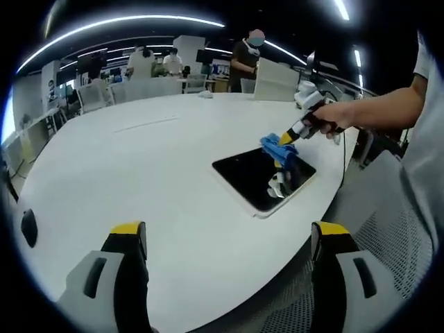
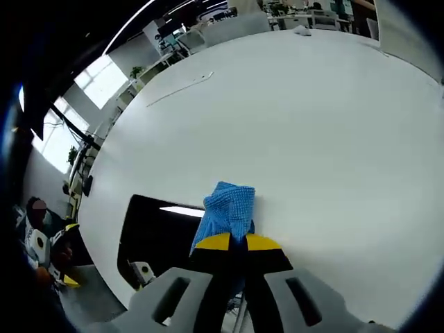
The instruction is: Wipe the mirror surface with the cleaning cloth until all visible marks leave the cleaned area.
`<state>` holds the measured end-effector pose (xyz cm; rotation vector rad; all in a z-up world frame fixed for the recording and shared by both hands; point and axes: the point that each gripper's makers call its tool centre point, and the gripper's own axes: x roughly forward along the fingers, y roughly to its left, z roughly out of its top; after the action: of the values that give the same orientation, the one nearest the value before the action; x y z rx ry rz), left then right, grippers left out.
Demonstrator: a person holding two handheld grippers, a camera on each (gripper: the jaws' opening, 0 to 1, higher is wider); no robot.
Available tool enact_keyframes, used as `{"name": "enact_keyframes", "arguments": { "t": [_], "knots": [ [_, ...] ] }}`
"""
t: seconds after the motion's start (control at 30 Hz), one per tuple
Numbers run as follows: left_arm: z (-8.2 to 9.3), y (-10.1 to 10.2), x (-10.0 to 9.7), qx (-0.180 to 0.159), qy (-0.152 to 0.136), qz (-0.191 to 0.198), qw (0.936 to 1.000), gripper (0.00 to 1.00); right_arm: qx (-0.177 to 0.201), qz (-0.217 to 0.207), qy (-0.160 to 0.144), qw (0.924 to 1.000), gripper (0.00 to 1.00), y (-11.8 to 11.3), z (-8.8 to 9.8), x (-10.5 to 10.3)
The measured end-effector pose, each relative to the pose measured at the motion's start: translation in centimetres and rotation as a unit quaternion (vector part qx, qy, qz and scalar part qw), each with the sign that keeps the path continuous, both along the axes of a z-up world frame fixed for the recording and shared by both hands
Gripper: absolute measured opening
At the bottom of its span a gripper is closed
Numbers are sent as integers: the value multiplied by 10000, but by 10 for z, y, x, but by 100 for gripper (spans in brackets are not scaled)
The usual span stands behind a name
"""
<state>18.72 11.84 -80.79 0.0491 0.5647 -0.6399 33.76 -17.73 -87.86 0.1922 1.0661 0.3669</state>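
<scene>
My left gripper (image 1: 229, 239) hangs released over the white table (image 1: 152, 159), its yellow-tipped jaws standing wide apart with nothing between them, well back from the work. Further right, the mirror (image 1: 260, 177) lies flat near the table's curved edge, dark and reflective. My right gripper (image 2: 239, 243) is clenched on the blue cleaning cloth (image 2: 227, 208), the jaws closed together with the fabric bunched ahead of them; in the left gripper view the cloth (image 1: 275, 148) rests at the mirror's far corner.

Risks, as I judge them: the cloth covers only a corner, so most of the glass remains unwiped. Nothing steadies the mirror, so a firm stroke toward the near edge could slide it off the table. The bunched cloth could also slip from the jaws under pressure.
</scene>
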Motion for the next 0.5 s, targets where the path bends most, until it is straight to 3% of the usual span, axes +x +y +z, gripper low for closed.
{"name": "enact_keyframes", "arguments": {
  "t": [0.5],
  "knots": [
    [-3,-2,-3,150,26,-76,9999,99,48,48,35,10000,0,1,1,3]
  ]
}}
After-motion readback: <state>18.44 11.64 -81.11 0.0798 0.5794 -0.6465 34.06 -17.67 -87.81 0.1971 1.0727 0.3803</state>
